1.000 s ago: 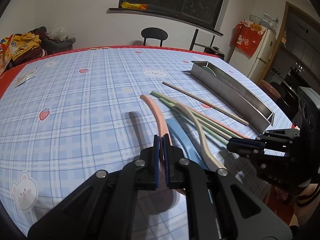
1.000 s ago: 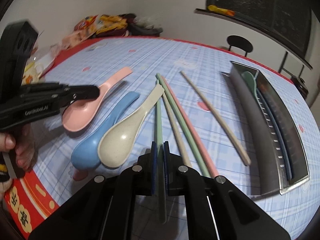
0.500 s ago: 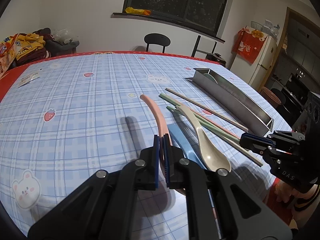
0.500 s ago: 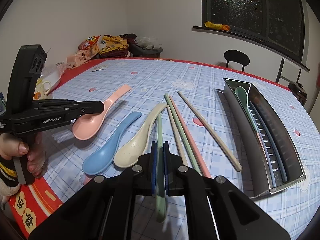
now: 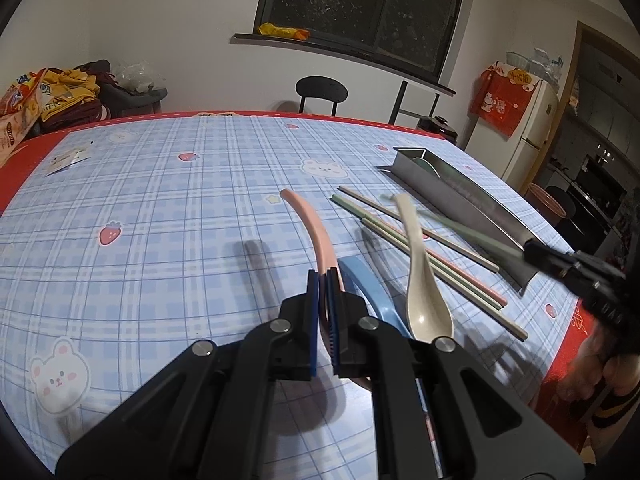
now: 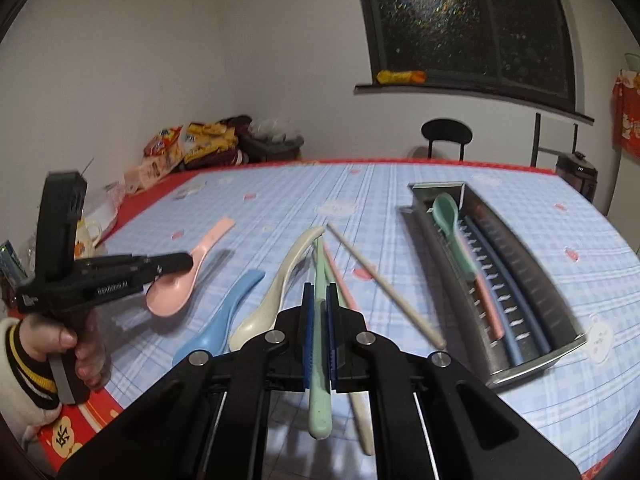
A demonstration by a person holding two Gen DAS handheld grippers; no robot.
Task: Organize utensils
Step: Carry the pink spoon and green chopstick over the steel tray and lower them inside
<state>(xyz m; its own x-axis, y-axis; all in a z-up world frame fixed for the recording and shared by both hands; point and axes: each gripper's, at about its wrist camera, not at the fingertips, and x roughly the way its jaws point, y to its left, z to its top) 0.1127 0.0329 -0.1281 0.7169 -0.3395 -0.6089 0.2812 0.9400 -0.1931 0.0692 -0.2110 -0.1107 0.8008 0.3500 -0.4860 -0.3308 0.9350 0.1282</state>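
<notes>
Left gripper [image 5: 323,280] has jaws clamped on the handle of a pale pink plastic soup spoon [image 5: 310,220], whose bowl sits low over the counter [image 5: 160,208] with its blue plaid cloth; right gripper [image 6: 319,292] has jaws clamped on a mint-green chopstick [image 6: 320,344], lifted off the counter and blurred in the left view; landmark: long stainless steel utensil tray [image 6: 560,320]; inside the tray a green spoon [image 6: 446,212] at its far end, plus pink and blue chopsticks along its length; just left of the tray a beige chopstick [image 6: 384,284] lies on the cloth; further left of the tray a pink chopstick [image 6: 340,276], then a cream spoon [image 6: 276,292], then a blue spoon [image 6: 224,316]; pink spoon farthest from the tray
</notes>
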